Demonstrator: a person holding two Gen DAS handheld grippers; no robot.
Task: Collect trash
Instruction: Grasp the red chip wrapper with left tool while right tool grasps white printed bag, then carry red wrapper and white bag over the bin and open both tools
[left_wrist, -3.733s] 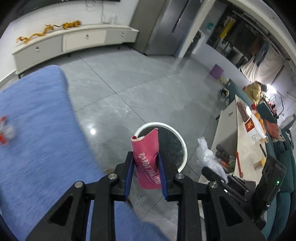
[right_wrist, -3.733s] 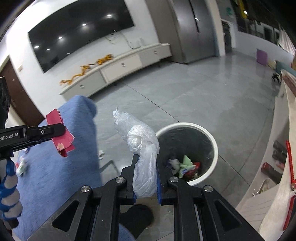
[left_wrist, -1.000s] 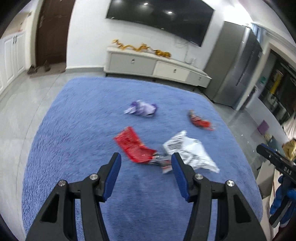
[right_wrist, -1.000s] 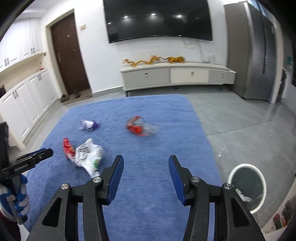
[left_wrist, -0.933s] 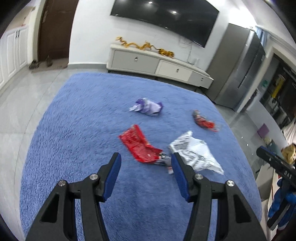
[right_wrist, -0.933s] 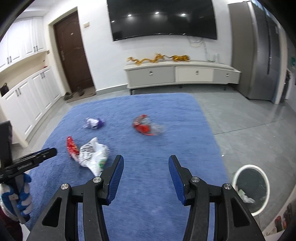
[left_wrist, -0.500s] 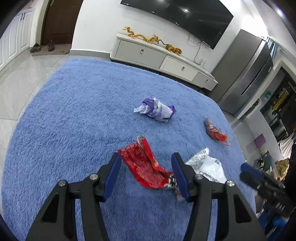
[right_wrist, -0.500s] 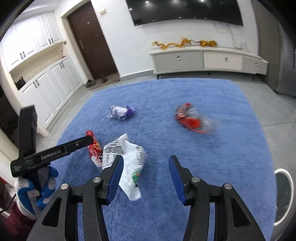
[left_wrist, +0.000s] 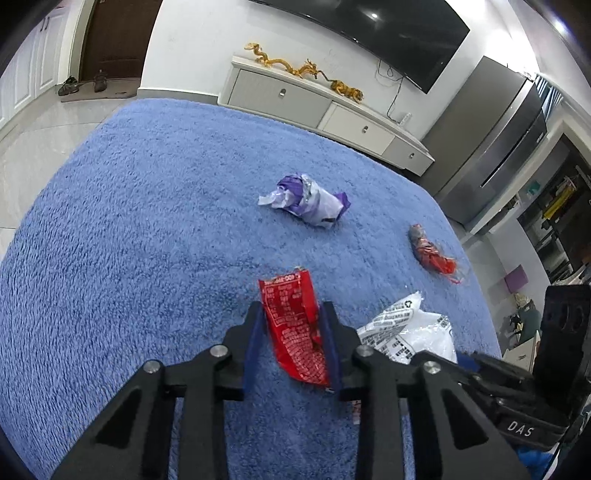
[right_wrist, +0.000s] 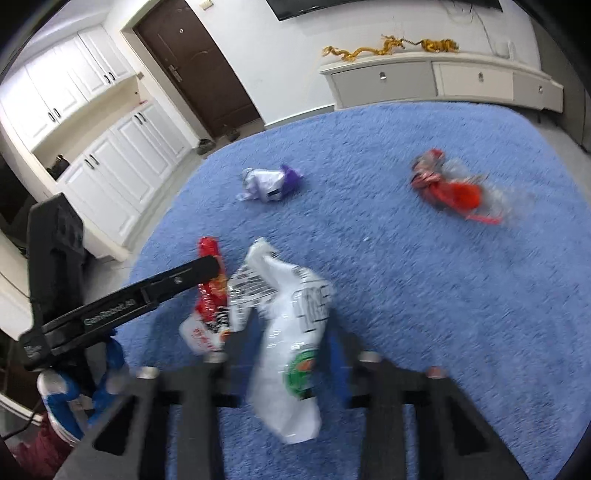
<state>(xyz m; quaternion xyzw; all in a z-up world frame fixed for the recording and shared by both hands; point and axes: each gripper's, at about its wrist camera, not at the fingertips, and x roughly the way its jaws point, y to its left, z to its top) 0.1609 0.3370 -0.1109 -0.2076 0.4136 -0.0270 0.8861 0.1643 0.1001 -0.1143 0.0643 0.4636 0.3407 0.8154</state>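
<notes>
The red snack wrapper (left_wrist: 295, 325) lies on the blue rug (left_wrist: 147, 229), and my left gripper (left_wrist: 291, 343) has its fingers narrowed around it, pads at both edges; I judge the pinch nearly made, though I cannot tell if it is firm. Just beside it, the white plastic bag (right_wrist: 291, 350) sits between the fingers of my right gripper (right_wrist: 291, 354), which stand wider, one on each side; blur hides whether they touch it. So the step in hand is a double pickup. Next I would close fully, lift both pieces and carry them to a bin, which is not in view. Farther off on the rug wait a purple wrapper (left_wrist: 306, 201) and a crumpled red wrapper (left_wrist: 430, 254).
</notes>
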